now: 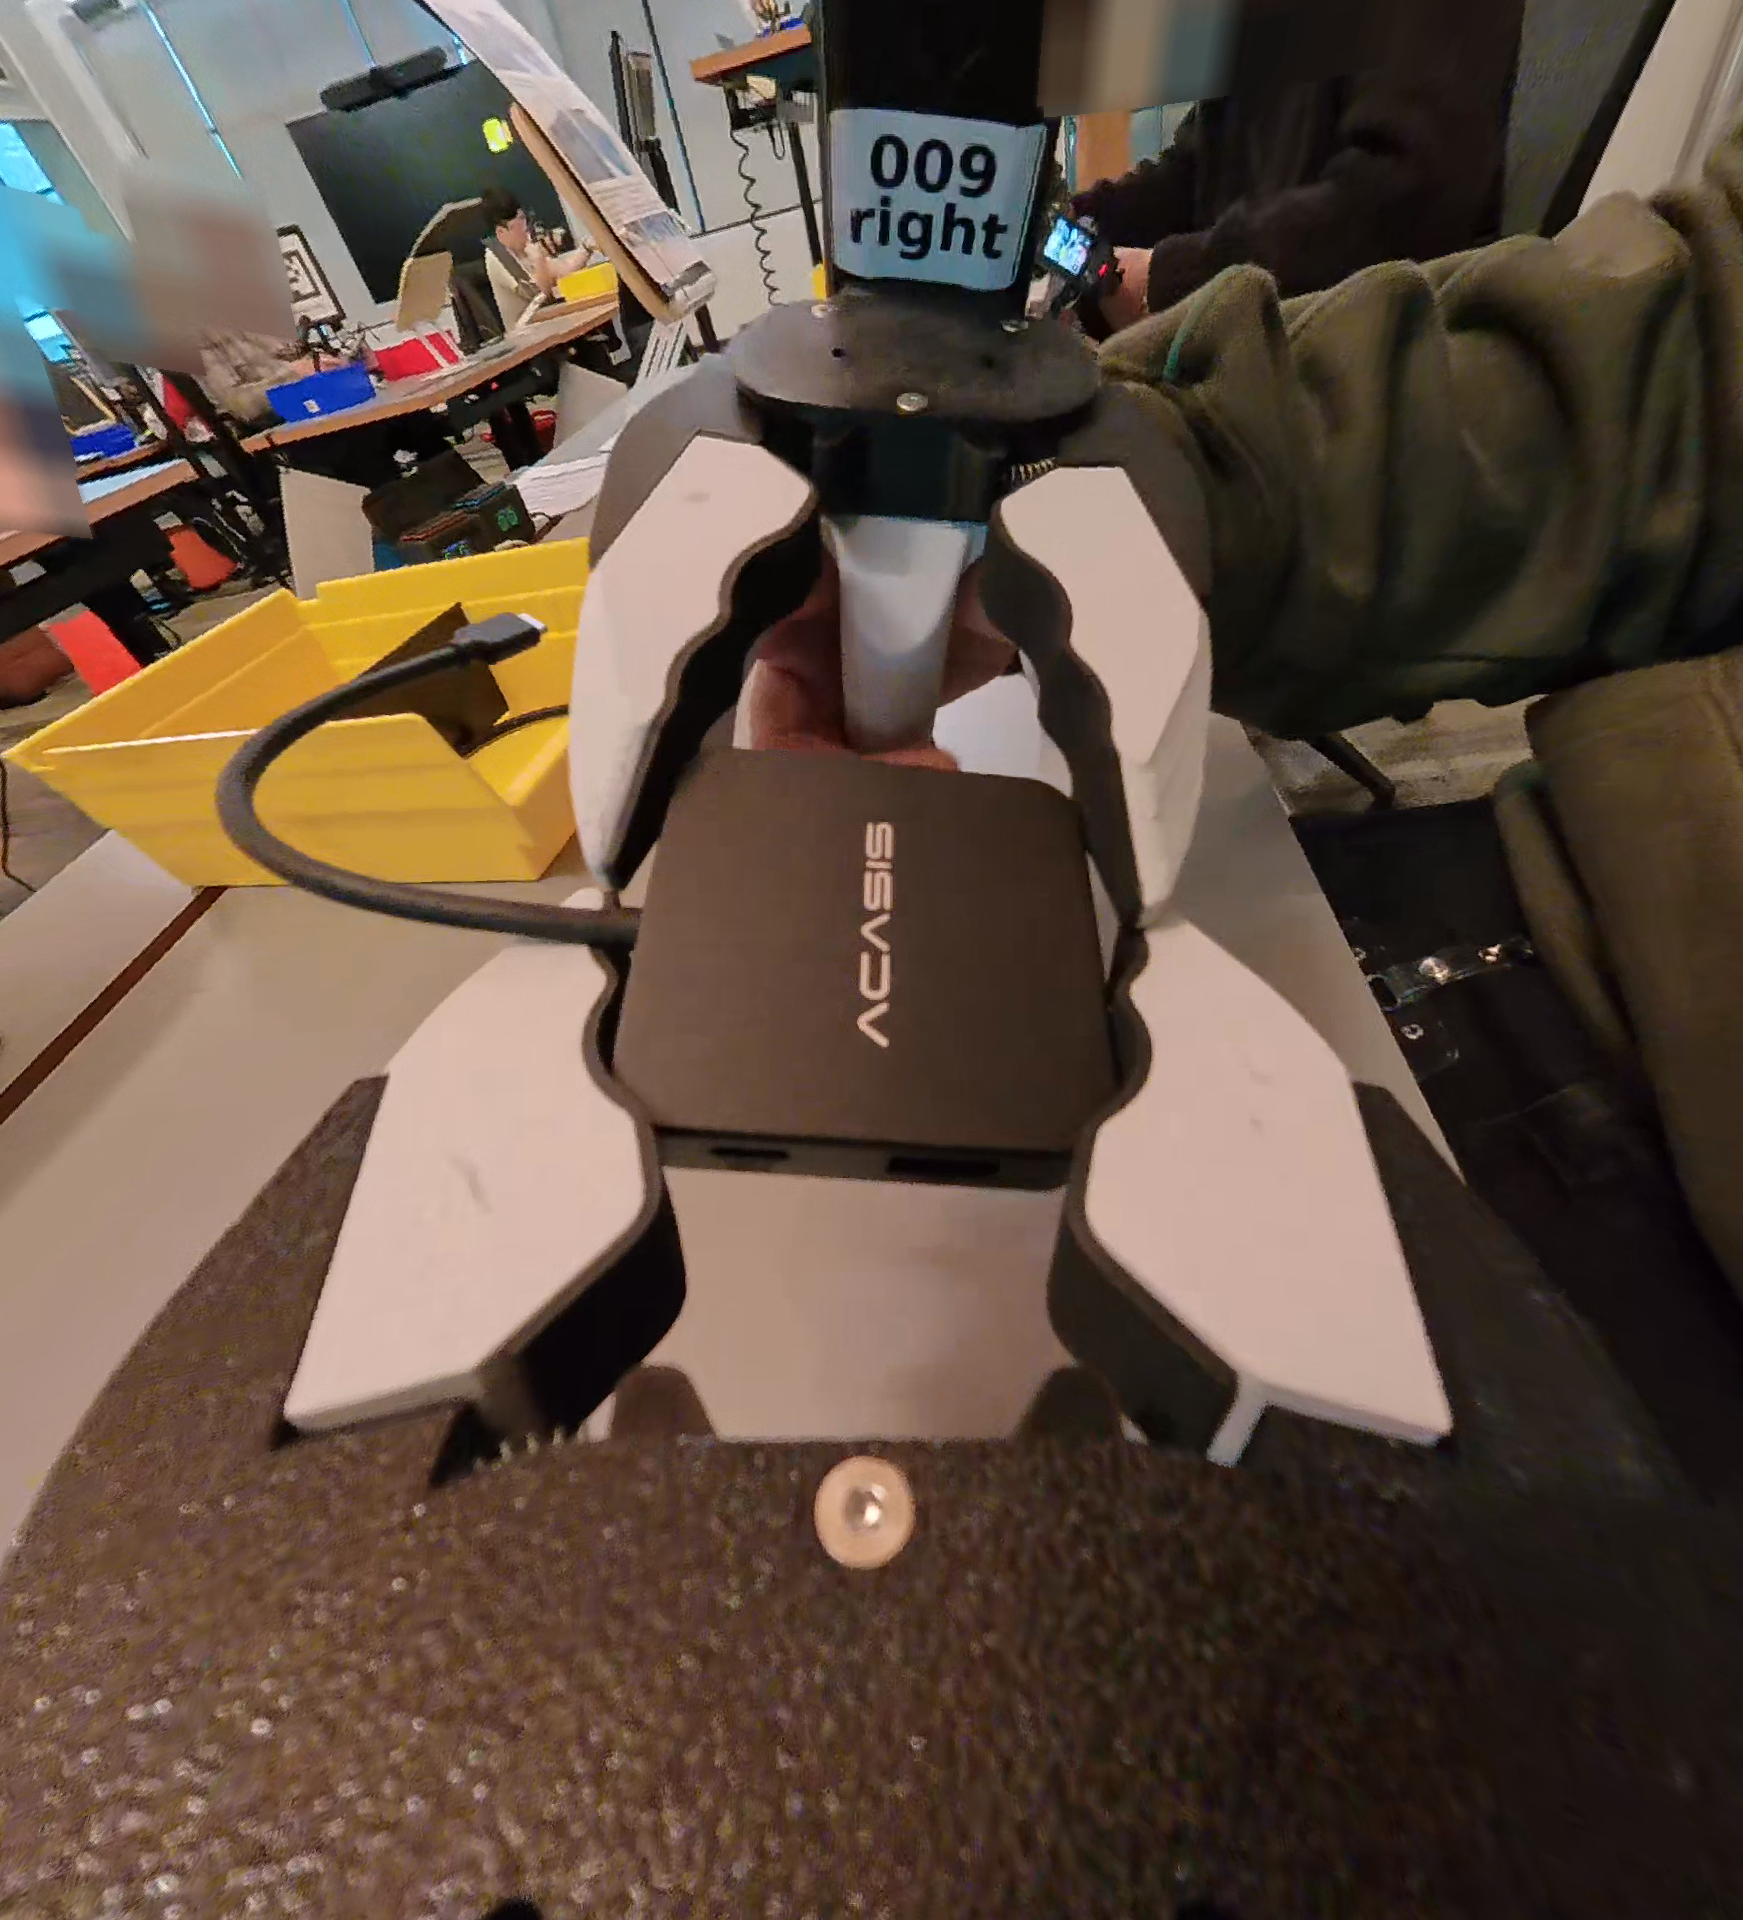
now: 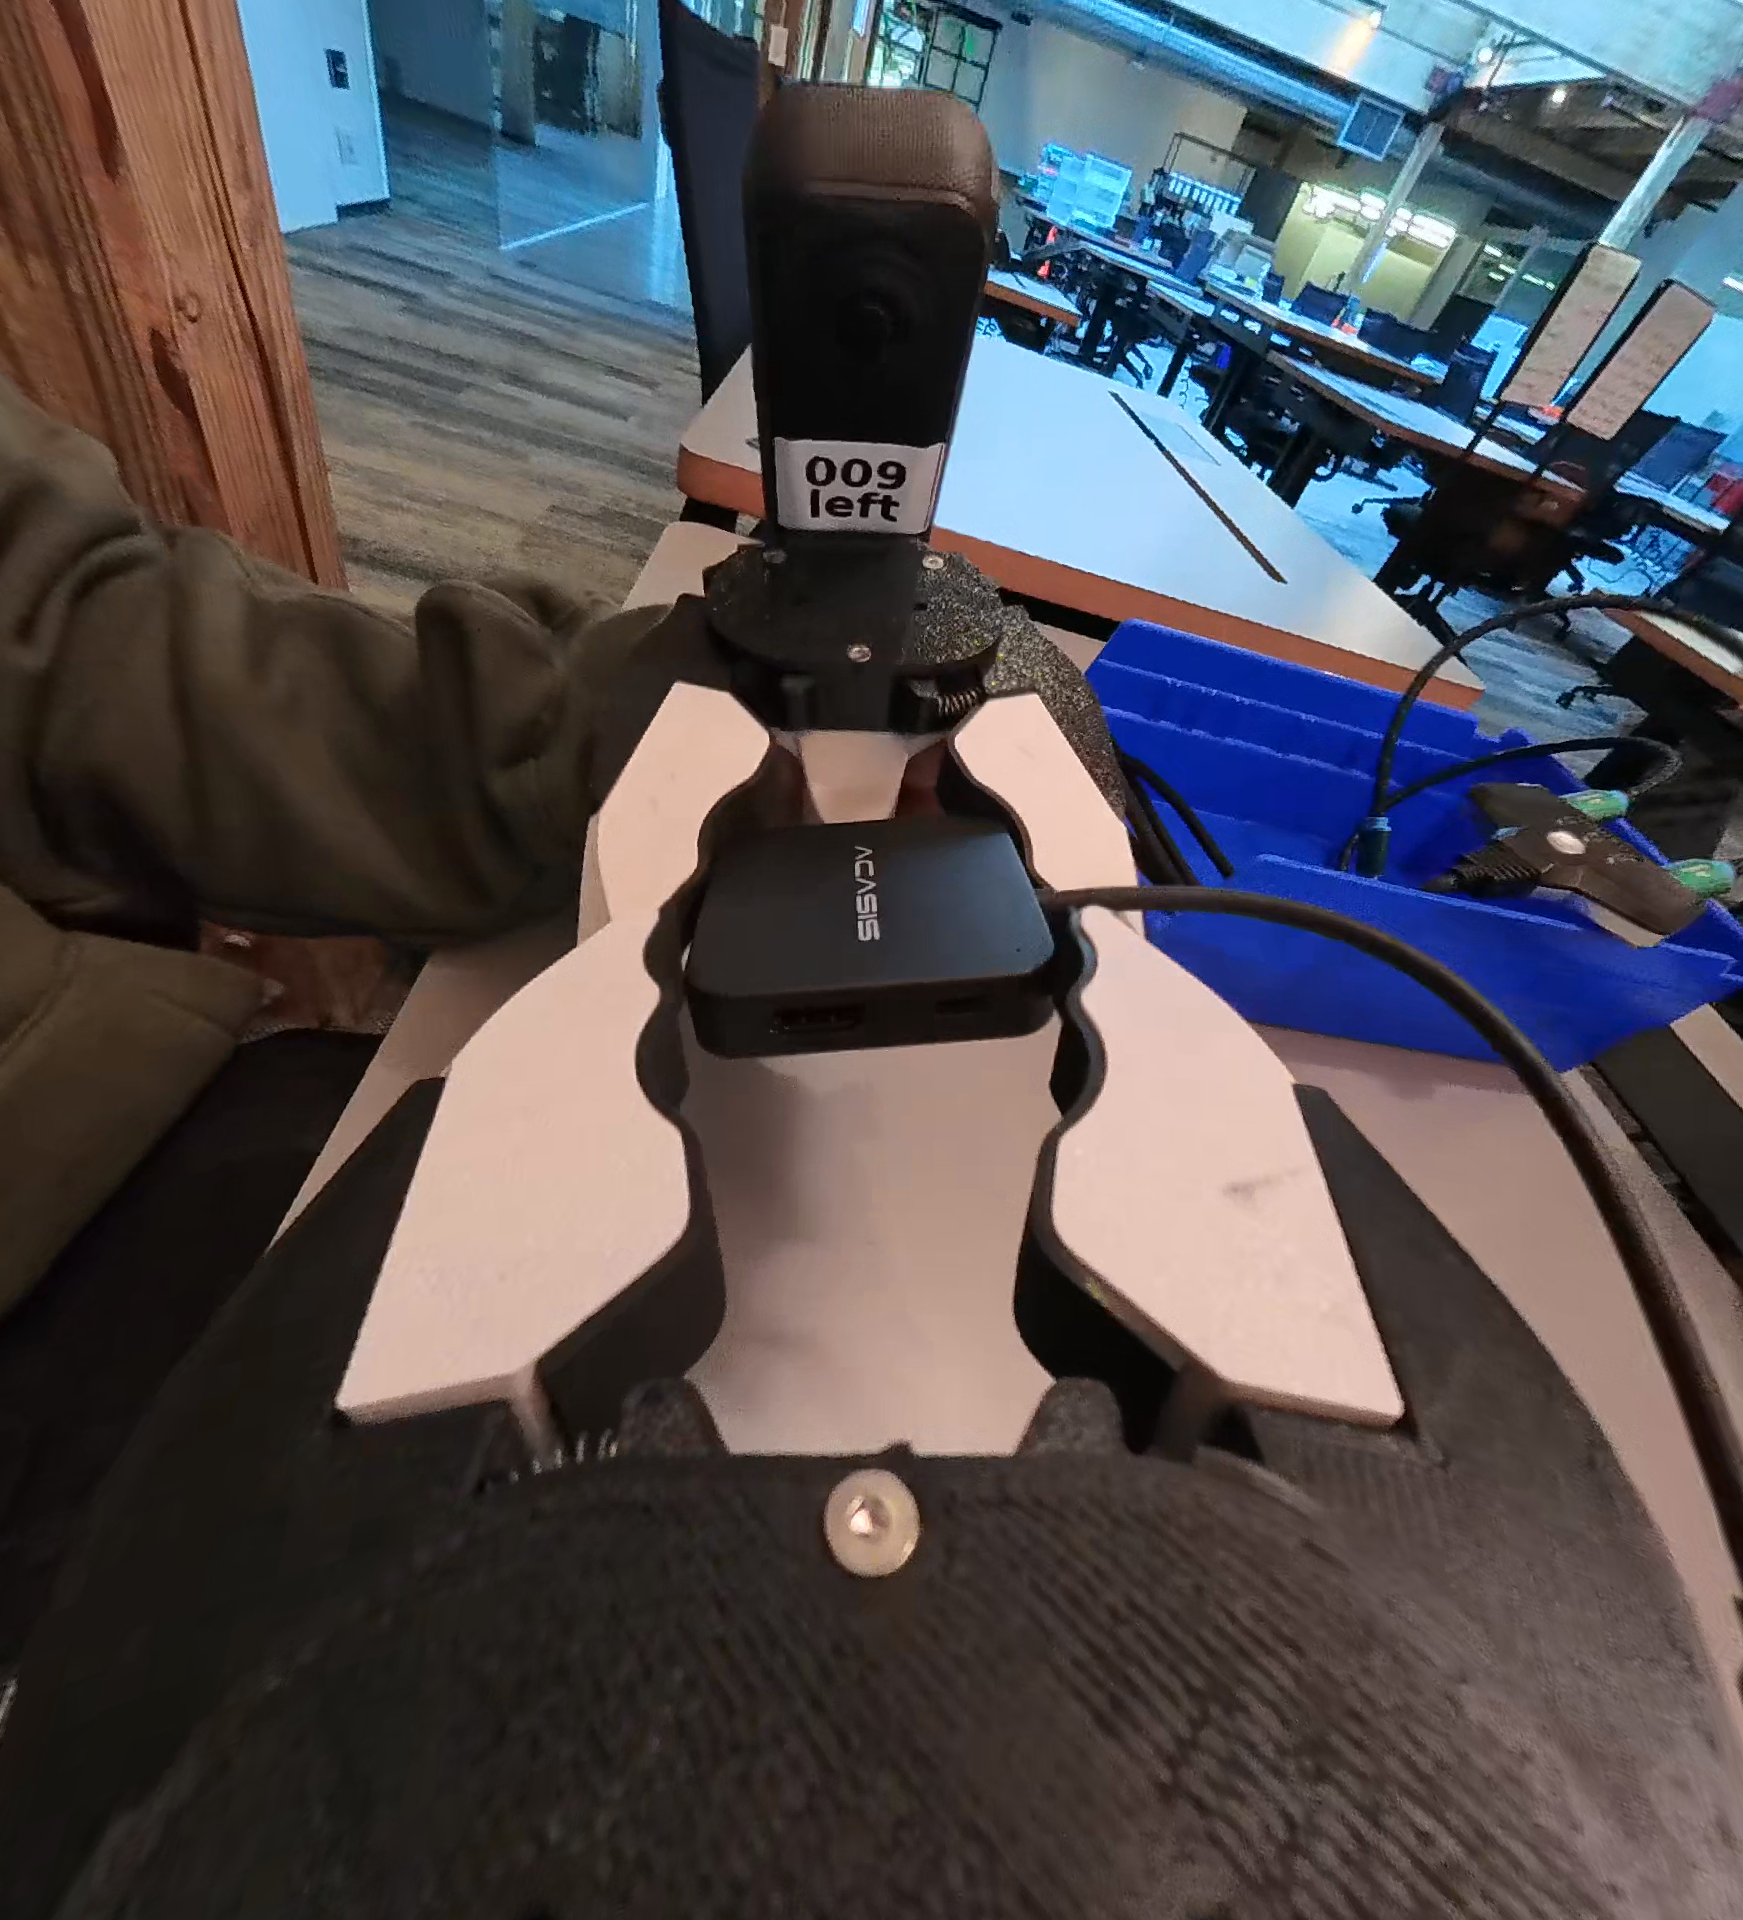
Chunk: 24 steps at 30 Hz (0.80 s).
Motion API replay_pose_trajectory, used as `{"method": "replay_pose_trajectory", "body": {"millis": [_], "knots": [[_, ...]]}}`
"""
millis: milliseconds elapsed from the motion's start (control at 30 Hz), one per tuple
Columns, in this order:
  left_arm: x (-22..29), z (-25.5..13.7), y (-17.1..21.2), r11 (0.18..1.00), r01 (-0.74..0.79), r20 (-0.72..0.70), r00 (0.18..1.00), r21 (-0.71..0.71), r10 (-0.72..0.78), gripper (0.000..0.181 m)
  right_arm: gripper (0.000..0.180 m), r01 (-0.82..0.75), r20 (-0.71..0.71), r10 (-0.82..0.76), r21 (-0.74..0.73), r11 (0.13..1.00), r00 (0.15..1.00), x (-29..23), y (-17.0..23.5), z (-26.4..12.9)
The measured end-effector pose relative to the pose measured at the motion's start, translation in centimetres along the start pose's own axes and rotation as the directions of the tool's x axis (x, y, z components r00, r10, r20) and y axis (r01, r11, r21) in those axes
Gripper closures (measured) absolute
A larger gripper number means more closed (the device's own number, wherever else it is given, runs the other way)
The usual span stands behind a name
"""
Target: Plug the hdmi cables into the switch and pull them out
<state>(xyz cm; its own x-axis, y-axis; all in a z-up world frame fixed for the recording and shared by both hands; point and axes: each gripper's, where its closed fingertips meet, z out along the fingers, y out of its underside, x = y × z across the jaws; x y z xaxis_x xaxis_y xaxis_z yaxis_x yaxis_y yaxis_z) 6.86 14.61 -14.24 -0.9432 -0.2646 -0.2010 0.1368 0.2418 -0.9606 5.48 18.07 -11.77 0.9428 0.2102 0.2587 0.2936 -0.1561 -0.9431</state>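
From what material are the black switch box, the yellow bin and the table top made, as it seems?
The switch looks like matte black plastic or coated metal: smooth, with rounded corners and a dull sheen; I cannot tell which. The yellow bin seems to be rigid moulded plastic, uniform in colour, with thin ribbed walls. The table appears to be pale matte laminate, with a brown wood-like edge band.

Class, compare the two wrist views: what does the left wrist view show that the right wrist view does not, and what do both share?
Only the left wrist view shows the yellow bin with a loose cable plug above it, and the right claw from the front.

Only the right wrist view shows the blue bin holding a black adapter, a wooden post, and the left claw from the front.

Both show the black switch on the white table, flanked by both claws from opposite ends, with a black cable leading from its side.
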Motion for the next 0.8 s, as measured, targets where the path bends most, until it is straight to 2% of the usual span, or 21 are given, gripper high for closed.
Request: {"method": "replay_pose_trajectory", "body": {"millis": [167, 267, 367, 433, 500, 567, 600, 667, 800], "knots": [[-0.1, 0.3, 0.3, 1.000, 0.029, -0.001, 1.000, -0.001, -0.029, 0.093, 0.110, -0.039, -0.003, 0.039, -0.023, 0.999, 0.999, 0.2, 0.5, -0.2], [-0.8, 0.4, 0.8, 0.998, 0.061, 0.044, 0.997, -0.012, -0.060, 0.092, 0.111, -0.006, -0.035, 0.004, -0.063, 0.998, 0.999, 0.6, 0.8, -0.6], [-2.5, -0.2, 0.9, 0.996, 0.092, 0.134, 0.986, 0.020, -0.093, 0.087, 0.111, 0.008, -0.146, -0.026, -0.118, 0.993, 0.989, 2.9, 1.1, -2.2], [-3.4, -0.8, 0.7, 0.990, 0.123, 0.178, 0.975, 0.066, -0.133, 0.087, 0.111, 0.001, -0.309, -0.046, -0.144, 0.990, 0.950, 6.3, 1.0, -4.6], [-4.1, -1.2, 1.4, 0.986, 0.153, 0.207, 0.965, 0.061, -0.162, 0.090, 0.111, -0.028, -0.498, -0.084, -0.213, 0.977, 0.863, 10.9, 1.5, -8.4], [-4.8, -1.3, 2.8, 0.985, 0.170, 0.248, 0.955, 0.003, -0.165, 0.094, 0.111, -0.067, -0.714, -0.147, -0.262, 0.963, 0.684, 16.7, 1.9, -13.7], [-5.0, -1.3, 3.6, 0.984, 0.174, 0.258, 0.953, -0.032, -0.160, 0.094, 0.110, -0.091, -0.778, -0.174, -0.284, 0.954, 0.604, 19.2, 2.3, -16.2], [-5.0, -1.1, 4.7, 0.981, 0.174, 0.270, 0.952, -0.085, -0.145, 0.095, 0.110, -0.206, -0.883, -0.161, -0.274, 0.939, 0.441, 24.1, 4.0, -21.0], [-5.3, -0.5, 5.9, 0.974, 0.175, 0.296, 0.947, -0.146, -0.126, 0.095, 0.110, -0.429, -0.953, -0.096, -0.218, 0.876, 0.288, 31.1, 9.2, -26.7]]}}
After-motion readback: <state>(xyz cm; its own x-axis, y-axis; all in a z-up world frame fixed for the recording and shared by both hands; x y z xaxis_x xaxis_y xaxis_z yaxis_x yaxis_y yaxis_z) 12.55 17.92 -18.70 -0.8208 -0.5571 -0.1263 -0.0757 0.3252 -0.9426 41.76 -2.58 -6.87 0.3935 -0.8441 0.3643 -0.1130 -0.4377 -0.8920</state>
